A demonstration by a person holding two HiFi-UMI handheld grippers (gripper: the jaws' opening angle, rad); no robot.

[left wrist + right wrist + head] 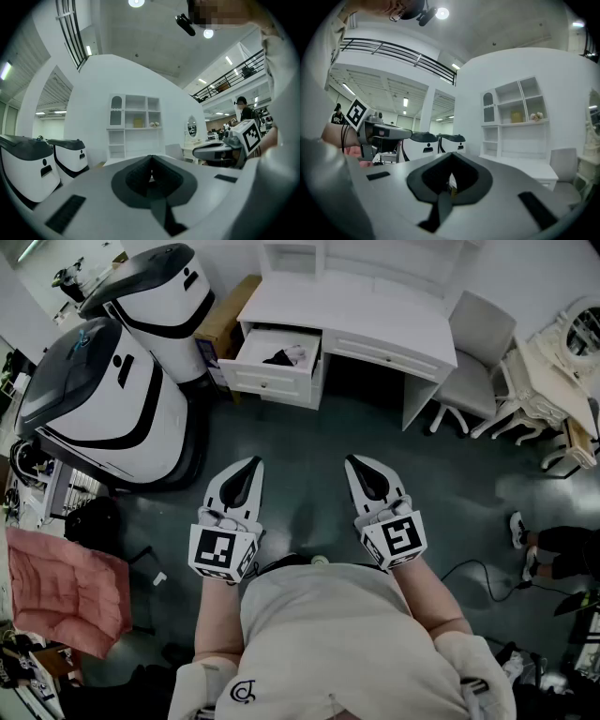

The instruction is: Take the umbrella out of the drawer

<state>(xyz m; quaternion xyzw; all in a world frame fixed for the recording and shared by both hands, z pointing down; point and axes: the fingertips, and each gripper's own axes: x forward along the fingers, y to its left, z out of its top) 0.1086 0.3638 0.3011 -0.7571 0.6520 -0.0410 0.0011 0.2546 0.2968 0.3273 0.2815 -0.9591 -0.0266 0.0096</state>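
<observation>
A white desk (375,320) stands across the room with its left drawer (267,381) pulled open. A dark folded thing, apparently the umbrella (278,358), lies inside beside something white. Both grippers are held level in front of the person's chest, well short of the desk and pointing toward it. My left gripper (253,463) is shut with nothing between its jaws, its tips (151,157) meeting in the left gripper view. My right gripper (352,460) is likewise shut and empty, with its tips (451,154) together. Each gripper view shows the other gripper off to the side.
Two large white-and-black machines (103,409) (155,292) stand left of the desk. A white chair (473,352) and a mirrored dressing table (572,343) are on the right. A pink cushion (61,592) lies at lower left; a cable (469,568) and another person's shoes (520,531) are on the floor at right.
</observation>
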